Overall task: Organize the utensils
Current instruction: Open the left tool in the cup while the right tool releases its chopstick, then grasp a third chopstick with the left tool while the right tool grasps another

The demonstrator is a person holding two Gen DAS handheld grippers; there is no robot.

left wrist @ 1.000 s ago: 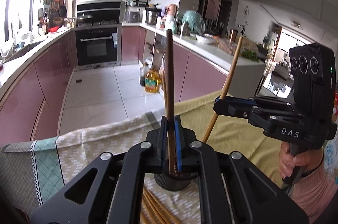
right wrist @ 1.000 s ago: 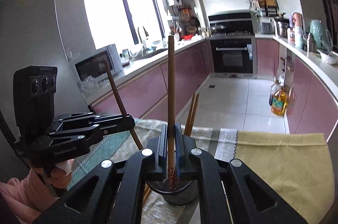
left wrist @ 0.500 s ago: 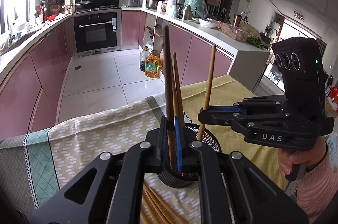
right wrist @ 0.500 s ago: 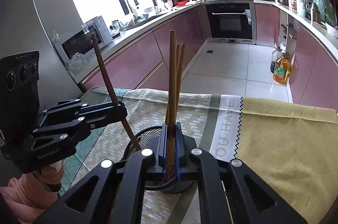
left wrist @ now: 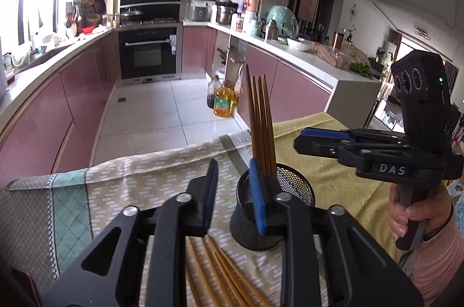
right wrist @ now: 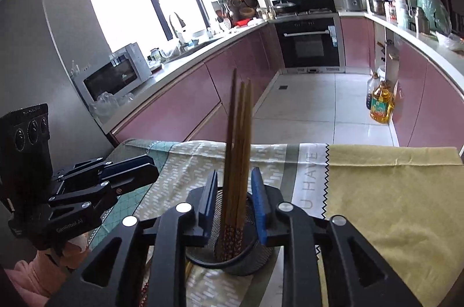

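A black mesh cup (left wrist: 278, 191) (right wrist: 232, 260) stands on the cloth-covered table with several brown chopsticks (left wrist: 261, 127) (right wrist: 239, 144) upright in it. My left gripper (left wrist: 233, 191) hangs just left of the cup, its jaws opening, with only cloth showing between them. My right gripper (right wrist: 234, 202) is over the cup, its jaws opening. The chopsticks rise between its blue pads (right wrist: 259, 205), which do not press on them. Each gripper shows in the other's view: the right gripper (left wrist: 301, 140) and the left gripper (right wrist: 150, 170).
Several loose chopsticks (left wrist: 220, 272) lie on the patterned cloth (left wrist: 145, 179) in front of the cup. A yellow cloth (right wrist: 391, 191) covers the table's right side. A person's hand (left wrist: 417, 217) holds the right gripper's handle. Oil bottles (left wrist: 223, 101) stand on the kitchen floor beyond the table edge.
Both grippers came down, each shut on one chopstick, set it into the cup and opened. The chopsticks now stand free with the others.
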